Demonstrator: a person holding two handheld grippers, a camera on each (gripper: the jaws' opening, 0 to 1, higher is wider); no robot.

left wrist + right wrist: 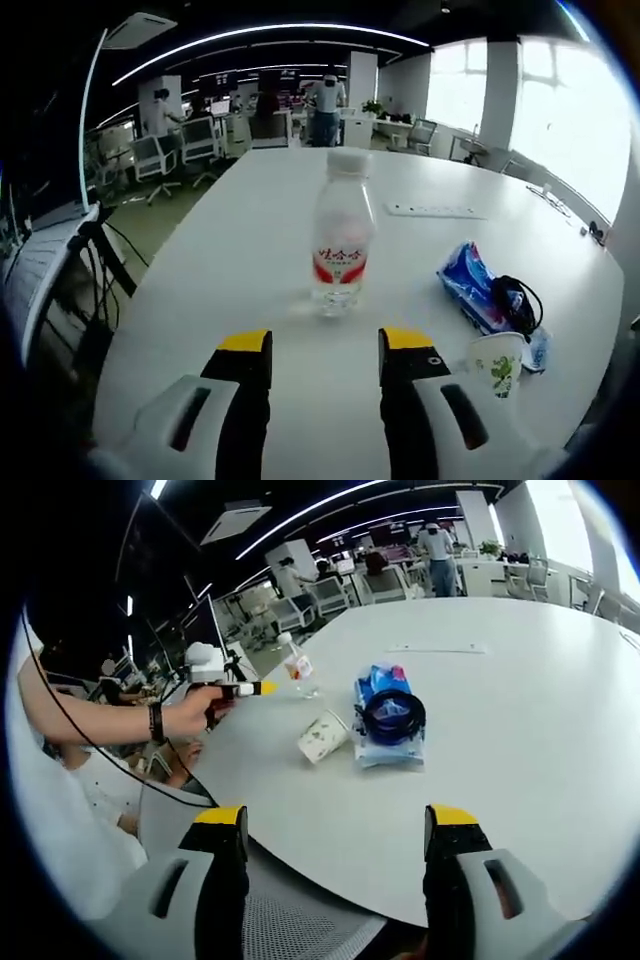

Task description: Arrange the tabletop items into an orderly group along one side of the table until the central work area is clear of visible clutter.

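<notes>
Bottles like this clear plastic water bottle with a white cap and a red label [342, 236] are light and a bit squashy. It stands up straight on the big white round table [250, 240], out in the middle part, just ahead of our left tongs [325, 345]. We think it could tip over if we bump it, and the smooth sides may be slippery. The best place to take hold looks like the middle, around the red label, where it is widest.

Our left tongs are wide open, with the yellow tips apart and nothing between them. They are near the bottle but not touching it.

To the right of the bottle lies a blue and white soft plastic packet [468, 282] with a coil of black cord [515, 297] on top of it. Both are soft and floppy, so we would pinch the packet at an edge. Just beside them is a white paper cup with green leaves on it [497, 362]. From the right gripper view it lies on its side [322, 737]. It is very light and easy to crush, so we would hold it gently by the rim.

Farther back lies a long white power strip [436, 211].

Our right tongs [337, 825] hang over the table edge, well apart from the things. They are wide open too and hold nothing.
</notes>
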